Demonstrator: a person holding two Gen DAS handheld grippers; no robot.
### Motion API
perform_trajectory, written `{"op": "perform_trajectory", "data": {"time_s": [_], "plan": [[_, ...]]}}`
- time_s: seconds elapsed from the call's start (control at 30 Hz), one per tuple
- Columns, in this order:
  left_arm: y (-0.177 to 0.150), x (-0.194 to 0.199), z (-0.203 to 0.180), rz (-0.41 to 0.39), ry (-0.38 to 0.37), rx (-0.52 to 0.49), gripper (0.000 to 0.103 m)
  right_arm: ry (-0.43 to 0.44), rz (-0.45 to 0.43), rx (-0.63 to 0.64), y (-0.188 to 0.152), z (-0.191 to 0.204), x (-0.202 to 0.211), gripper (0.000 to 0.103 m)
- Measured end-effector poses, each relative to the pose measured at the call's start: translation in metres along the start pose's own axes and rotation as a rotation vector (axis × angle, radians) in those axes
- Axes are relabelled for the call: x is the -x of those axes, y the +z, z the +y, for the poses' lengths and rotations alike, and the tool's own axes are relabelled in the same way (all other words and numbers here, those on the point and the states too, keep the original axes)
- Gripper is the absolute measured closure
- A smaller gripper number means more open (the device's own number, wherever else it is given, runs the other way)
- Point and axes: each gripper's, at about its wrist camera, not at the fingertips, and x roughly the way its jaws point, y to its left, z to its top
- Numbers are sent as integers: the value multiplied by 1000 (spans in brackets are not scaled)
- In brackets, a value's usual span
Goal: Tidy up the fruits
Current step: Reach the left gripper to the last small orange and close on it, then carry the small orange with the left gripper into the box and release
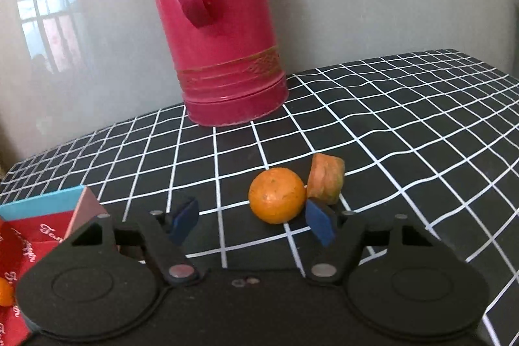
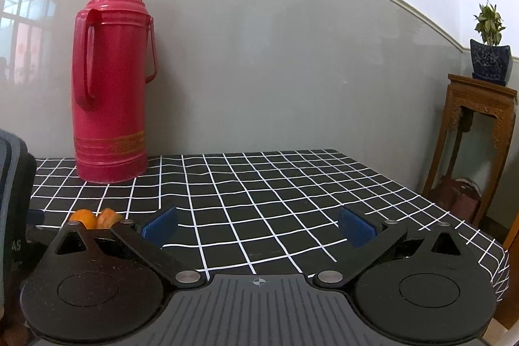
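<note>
In the left wrist view a round orange (image 1: 277,195) lies on the black checked tablecloth (image 1: 405,125), touching a paler orange-green fruit (image 1: 325,178) behind it to the right. My left gripper (image 1: 253,221) is open, and the orange sits just ahead of its right blue pad (image 1: 319,224). A red and blue box (image 1: 35,235) at the lower left holds another orange (image 1: 6,291). My right gripper (image 2: 258,227) is open and empty over the cloth. Both fruits (image 2: 94,218) peek out behind its left finger.
A tall red thermos (image 1: 217,31) stands at the back of the table by the grey wall; it also shows in the right wrist view (image 2: 112,86). A wooden stand (image 2: 476,151) with a potted plant (image 2: 489,47) stands past the table's right edge.
</note>
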Motion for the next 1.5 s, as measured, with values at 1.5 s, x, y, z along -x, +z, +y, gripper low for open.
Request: {"op": "perform_trajectory", "data": {"time_s": [1.5], "plan": [[-32, 106, 95, -71, 425, 239, 75, 134, 16, 3, 4, 31, 10, 0]]}}
